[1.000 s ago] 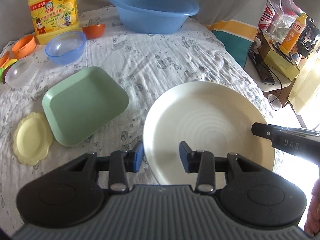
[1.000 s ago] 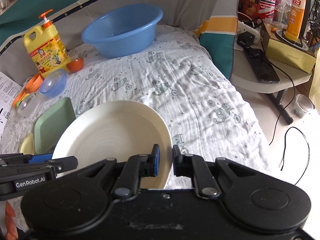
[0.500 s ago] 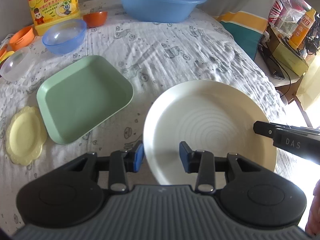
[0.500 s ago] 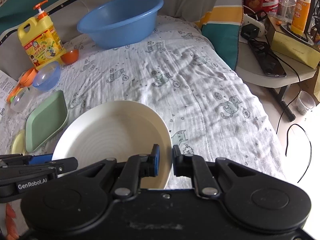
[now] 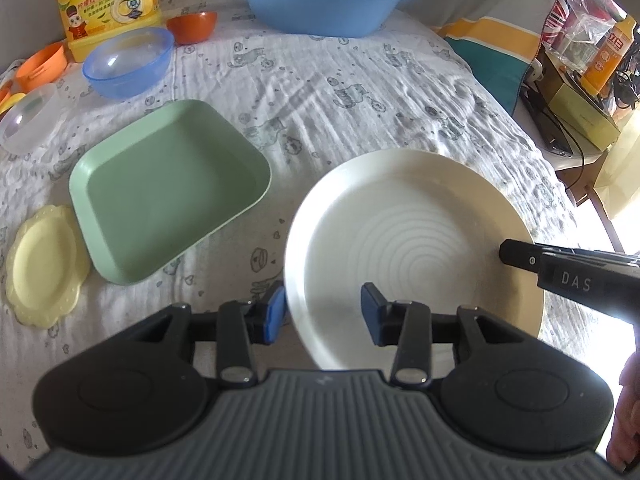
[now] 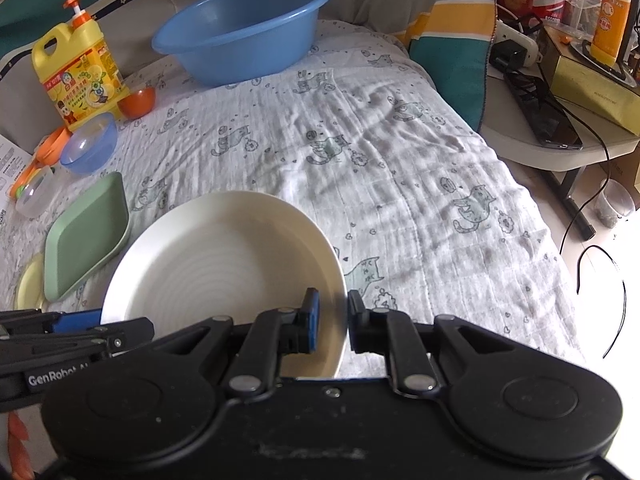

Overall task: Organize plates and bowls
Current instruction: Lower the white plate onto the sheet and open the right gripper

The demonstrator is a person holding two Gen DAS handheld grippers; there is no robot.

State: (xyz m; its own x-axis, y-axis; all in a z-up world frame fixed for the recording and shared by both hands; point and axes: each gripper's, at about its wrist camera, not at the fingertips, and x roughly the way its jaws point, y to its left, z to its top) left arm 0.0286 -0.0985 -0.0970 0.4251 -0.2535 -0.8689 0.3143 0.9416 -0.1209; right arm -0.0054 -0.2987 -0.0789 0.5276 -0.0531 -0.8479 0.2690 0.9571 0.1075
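— What's just changed?

— Both my grippers are letting go. The left gripper has its jaws opening, wide apart astride the rim of the white plate. The right gripper is opening too, pads barely clear of the opposite rim.

— And the plate?

— It has come lower; I judge it's down on the bedsheet near the front edge, beside the green tray. Placement looks finished.

Both wrist views look steeply down from close above, sharing the white plate from opposite rims.
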